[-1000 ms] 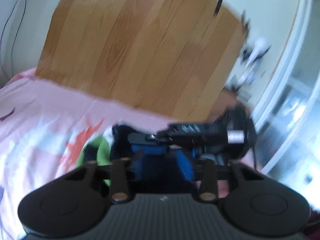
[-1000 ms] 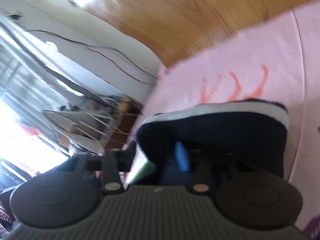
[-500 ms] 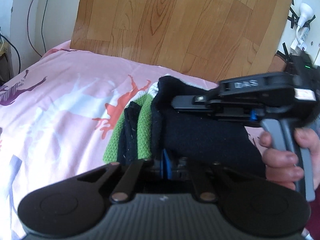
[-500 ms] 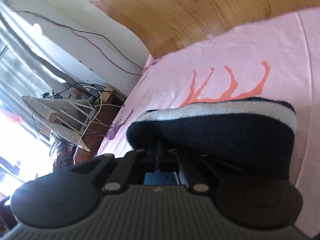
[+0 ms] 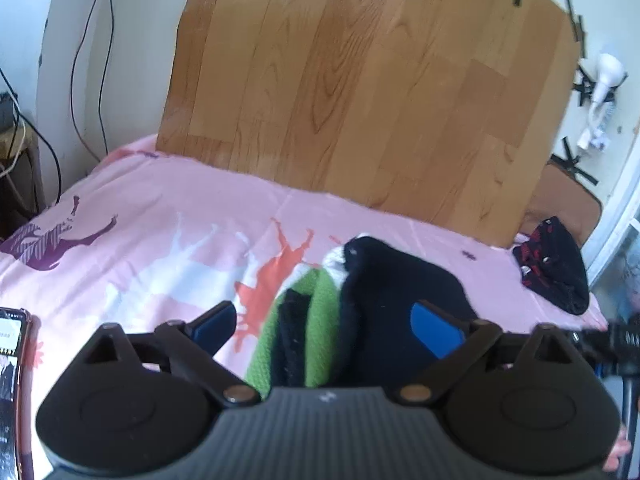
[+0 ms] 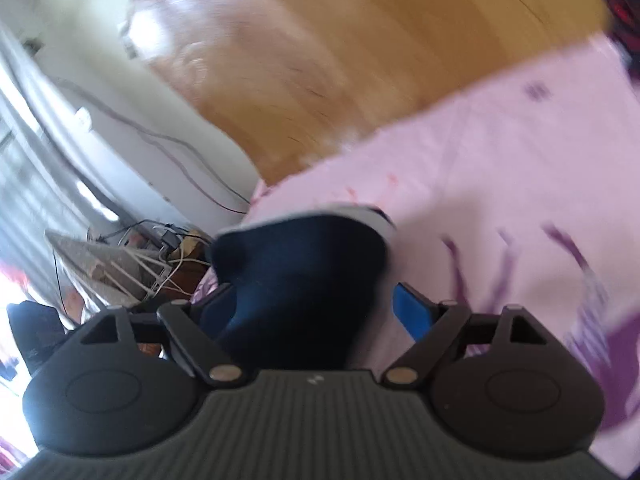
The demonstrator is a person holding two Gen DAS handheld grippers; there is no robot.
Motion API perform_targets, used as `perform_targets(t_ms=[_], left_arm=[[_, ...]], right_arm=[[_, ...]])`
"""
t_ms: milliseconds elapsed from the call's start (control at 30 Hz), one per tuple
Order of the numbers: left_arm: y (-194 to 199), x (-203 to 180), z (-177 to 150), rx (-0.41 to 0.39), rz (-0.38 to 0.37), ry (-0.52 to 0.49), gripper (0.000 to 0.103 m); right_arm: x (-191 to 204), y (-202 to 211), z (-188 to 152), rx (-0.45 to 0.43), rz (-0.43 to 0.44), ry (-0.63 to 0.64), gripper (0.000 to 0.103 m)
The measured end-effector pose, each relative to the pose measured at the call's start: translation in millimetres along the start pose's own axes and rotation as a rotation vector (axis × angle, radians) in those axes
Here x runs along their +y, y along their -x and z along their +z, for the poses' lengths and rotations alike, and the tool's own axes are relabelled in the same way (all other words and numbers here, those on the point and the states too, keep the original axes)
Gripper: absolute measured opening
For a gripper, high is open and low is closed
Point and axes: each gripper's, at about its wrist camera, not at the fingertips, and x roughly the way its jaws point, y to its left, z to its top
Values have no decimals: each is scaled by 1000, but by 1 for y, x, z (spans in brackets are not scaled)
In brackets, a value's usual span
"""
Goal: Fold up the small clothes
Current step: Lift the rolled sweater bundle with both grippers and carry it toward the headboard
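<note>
A folded striped knit garment point(image 5: 384, 300), navy on top with green, black and white bands point(image 5: 320, 320), lies on the pink bed sheet point(image 5: 160, 240). My left gripper point(image 5: 324, 324) is open, its blue pads point(image 5: 436, 328) spread on either side of the garment's near edge. In the blurred right wrist view the same navy garment point(image 6: 304, 280) lies between the spread blue pads point(image 6: 412, 316) of my open right gripper point(image 6: 316, 312). Whether the pads touch the cloth I cannot tell.
A wooden headboard point(image 5: 360, 100) stands behind the bed. A dark red-patterned garment point(image 5: 556, 268) lies at the far right corner. A phone point(image 5: 10, 380) lies at the left edge. Cables point(image 6: 160, 240) and clutter sit beside the bed.
Both grippers have opened and let go of the garment. The right gripper has drawn away to the right of the left wrist view, and the folded garment now lies on the sheet.
</note>
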Motion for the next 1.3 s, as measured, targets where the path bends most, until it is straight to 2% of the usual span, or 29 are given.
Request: perform_targets(t_ms=[133, 200, 367, 433, 567, 633, 667, 700, 733, 767, 800, 900, 967, 1033, 1167, 1233, 1300], left_arm=[[-28, 13, 8, 139, -78, 43, 102], [-40, 18, 10, 192, -87, 51, 102], [-50, 34, 7, 238, -119, 71, 103], [-51, 39, 4, 249, -139, 79, 103], [-67, 46, -10, 313, -123, 82, 103], [-61, 48, -17, 273, -145, 64, 102], [-59, 48, -19, 262, -147, 73, 102], [-59, 47, -21, 250, -165, 93, 99], [-59, 45, -22, 247, -196, 107, 84], [-61, 43, -22, 253, -216, 121, 79], [-62, 43, -20, 253, -216, 129, 69], [-64, 56, 0, 216, -186, 167, 57], [-63, 74, 22, 170, -152, 212, 55], [-62, 90, 50, 101, -76, 228, 54], [-81, 120, 109, -37, 114, 198, 55], [-105, 142, 133, -66, 188, 224, 58], [-140, 164, 146, -50, 301, 277, 58]], right_arm=[[-26, -3, -6, 47, -3, -112, 88], [-25, -9, -8, 58, 11, -133, 88], [-10, -35, -10, 116, 33, -93, 88], [-6, -41, -10, 112, 43, -70, 92], [-2, -59, -7, 142, 69, -55, 93], [0, -66, -5, 158, 79, -43, 92], [3, -72, -5, 167, 91, -40, 89], [4, -78, -4, 179, 99, -42, 85], [8, -85, -4, 189, 99, -45, 81], [11, -95, -2, 209, 108, -63, 75], [16, -103, 1, 211, 103, -62, 74], [32, -121, 24, 205, 106, -9, 56], [46, -141, 49, 198, 147, 18, 54], [69, -168, 72, 187, 179, 118, 53], [125, -251, 119, 147, 217, 282, 54], [143, -294, 136, 101, 201, 333, 55], [149, -337, 144, 81, 149, 372, 64]])
